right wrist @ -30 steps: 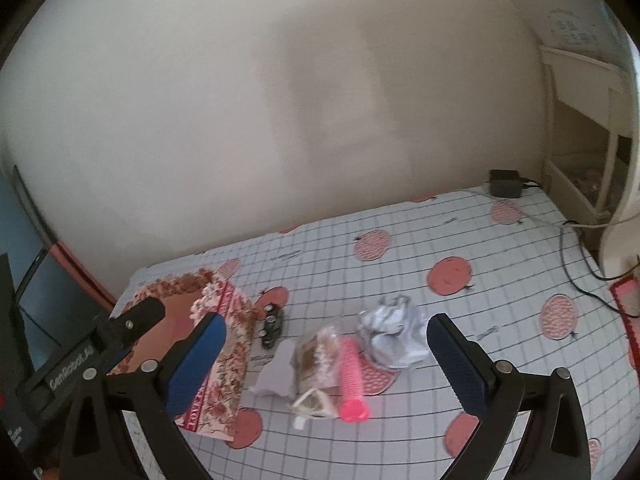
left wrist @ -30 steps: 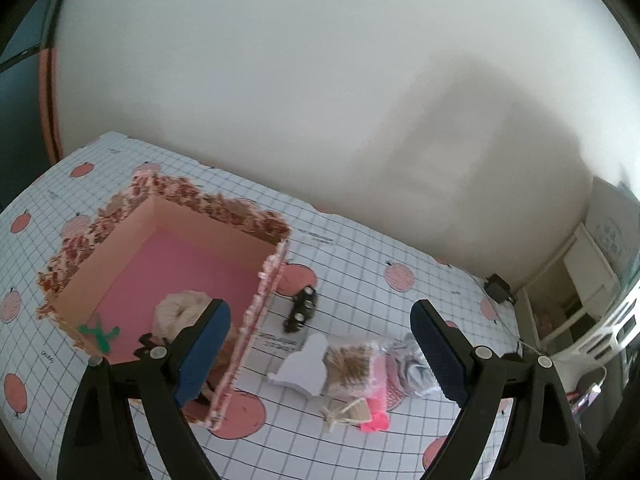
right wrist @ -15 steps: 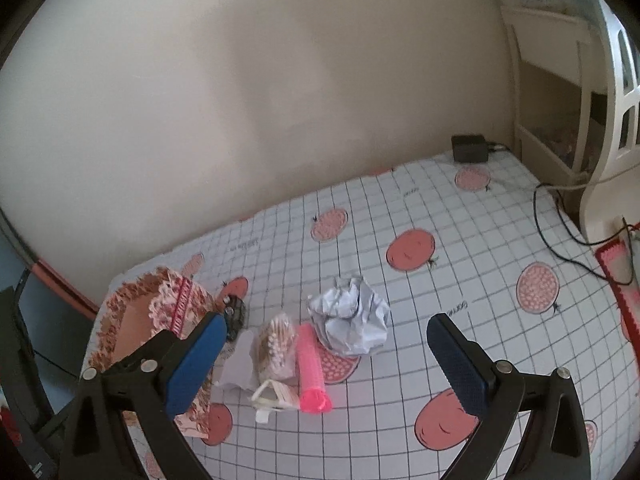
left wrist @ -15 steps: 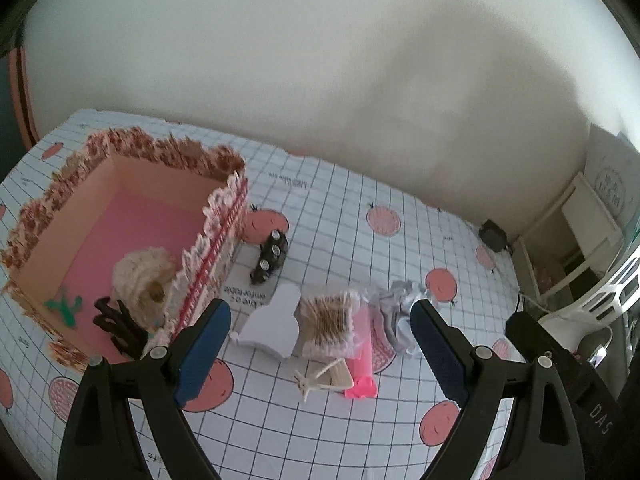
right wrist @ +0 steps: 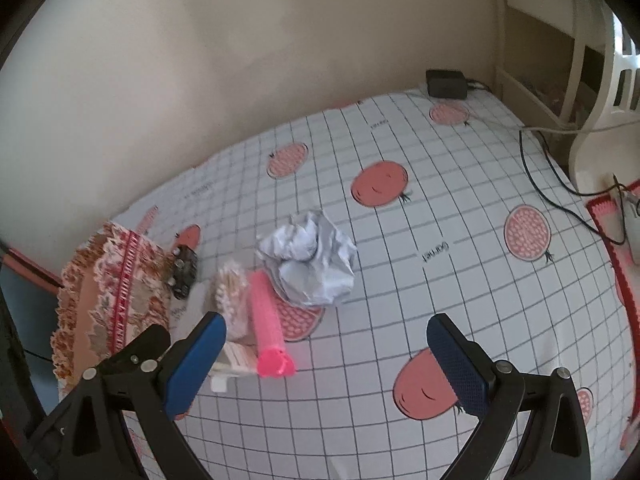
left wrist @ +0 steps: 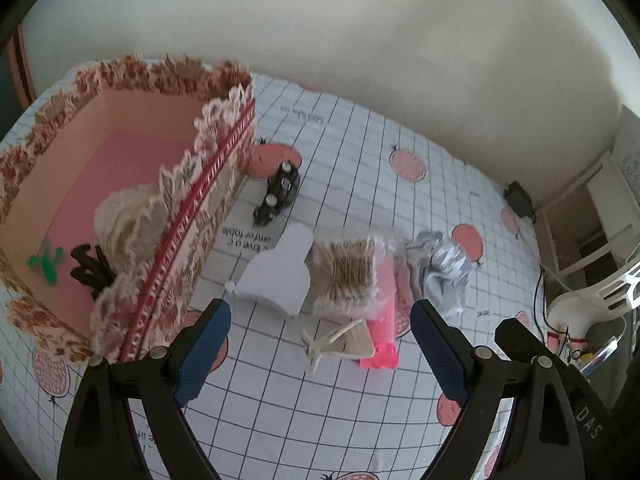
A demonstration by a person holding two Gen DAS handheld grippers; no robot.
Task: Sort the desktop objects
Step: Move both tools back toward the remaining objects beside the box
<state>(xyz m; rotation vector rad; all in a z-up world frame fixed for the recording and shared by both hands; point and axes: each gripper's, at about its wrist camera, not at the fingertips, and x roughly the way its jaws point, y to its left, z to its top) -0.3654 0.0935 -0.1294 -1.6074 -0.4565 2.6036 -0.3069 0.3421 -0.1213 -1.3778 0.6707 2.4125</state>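
The lace-trimmed box (left wrist: 132,184) holds a cream bundle (left wrist: 124,220), green clip (left wrist: 46,264) and black clip (left wrist: 90,270); only the left view shows inside. Both grippers' fingers (left wrist: 202,354) (right wrist: 456,364) gape wide, empty.

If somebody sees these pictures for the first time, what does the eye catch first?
Probably the lace-trimmed box at the left, pink inside. Next, the bright pink tube lying beside the crumpled paper ball in the middle of the checked cloth.

The left gripper (left wrist: 320,350) hangs with jaws wide above cotton swabs (left wrist: 352,276) beside the lace-trimmed box (left wrist: 192,216).
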